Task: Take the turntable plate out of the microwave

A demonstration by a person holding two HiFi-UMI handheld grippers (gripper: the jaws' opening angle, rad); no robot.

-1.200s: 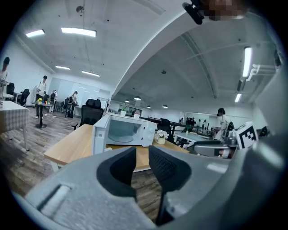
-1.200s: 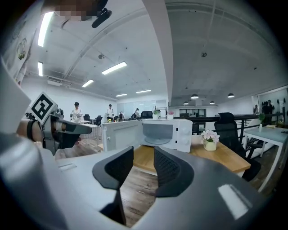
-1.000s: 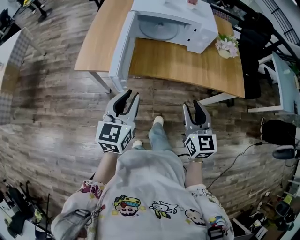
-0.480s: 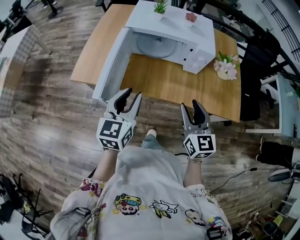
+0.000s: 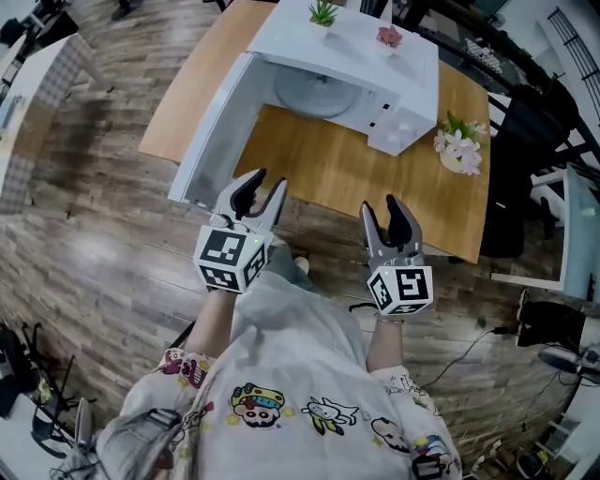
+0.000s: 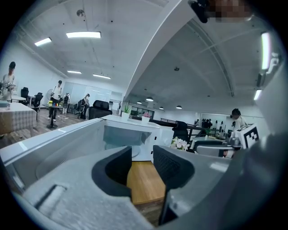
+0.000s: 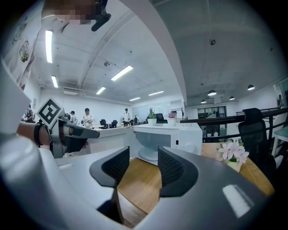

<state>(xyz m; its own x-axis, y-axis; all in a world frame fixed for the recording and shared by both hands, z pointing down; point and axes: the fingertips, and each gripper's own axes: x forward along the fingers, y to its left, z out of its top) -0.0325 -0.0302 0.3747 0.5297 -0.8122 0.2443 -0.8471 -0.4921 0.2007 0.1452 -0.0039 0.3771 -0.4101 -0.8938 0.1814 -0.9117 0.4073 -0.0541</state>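
A white microwave [image 5: 380, 56] stands at the back of a wooden table [image 5: 356, 169], its door [image 5: 214, 127] swung open to the left. The round glass turntable plate [image 5: 312, 92] lies inside the cavity, and shows as turntable plate [image 7: 150, 155] in the right gripper view. My left gripper [image 5: 258, 194] hovers at the table's near edge beside the door, jaws opening, nothing between them. My right gripper [image 5: 392, 217] hangs short of the near edge, jaws opening and empty. In the left gripper view the plate [image 6: 133, 152] is partly hidden by my left gripper's fingers [image 6: 114, 164].
Two small potted plants [image 5: 323, 12] sit on top of the microwave. A vase of pale flowers [image 5: 459, 150] stands on the table's right end. A black office chair [image 5: 520, 141] is right of the table. Wooden floor lies below me.
Both grippers have come closer to the table's near edge, and their jaws have spread wider. The microwave and table have slid lower in the head view.
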